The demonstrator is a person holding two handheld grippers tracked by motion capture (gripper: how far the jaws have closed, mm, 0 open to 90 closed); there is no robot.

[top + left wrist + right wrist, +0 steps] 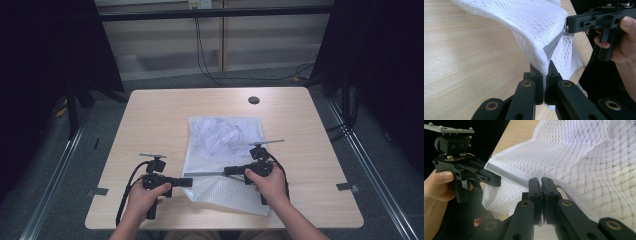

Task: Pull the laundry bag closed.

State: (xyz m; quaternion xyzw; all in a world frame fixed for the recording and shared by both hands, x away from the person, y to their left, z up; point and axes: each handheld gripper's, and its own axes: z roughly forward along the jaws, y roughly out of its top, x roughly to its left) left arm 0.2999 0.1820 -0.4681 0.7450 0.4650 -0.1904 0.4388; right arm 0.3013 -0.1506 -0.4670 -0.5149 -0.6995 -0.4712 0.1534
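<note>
A white mesh laundry bag (pixel 220 186) lies flat on the wooden table (pixel 150 115), with pale crumpled cloth (pixel 222 134) inside it. A grey zipper (pixel 207 173) runs along the part of the bag lifted between my two grippers. My left gripper (pixel 189 181) is shut on the bag's edge at the zipper's left end; in the left gripper view its jaws (pixel 546 65) pinch the mesh below the zipper tape (pixel 552 46). My right gripper (pixel 226 171) is shut on the zipper's small metal pull (pixel 565 29). In the right gripper view its jaws (pixel 541 181) are closed over the grey zipper (pixel 506 173).
A dark round hole (pixel 253 100) sits near the table's far edge. Black curtains hang on both sides and cables (pixel 205 60) trail on the floor behind. Small metal brackets (pixel 346 186) stick out at the table's left and right sides.
</note>
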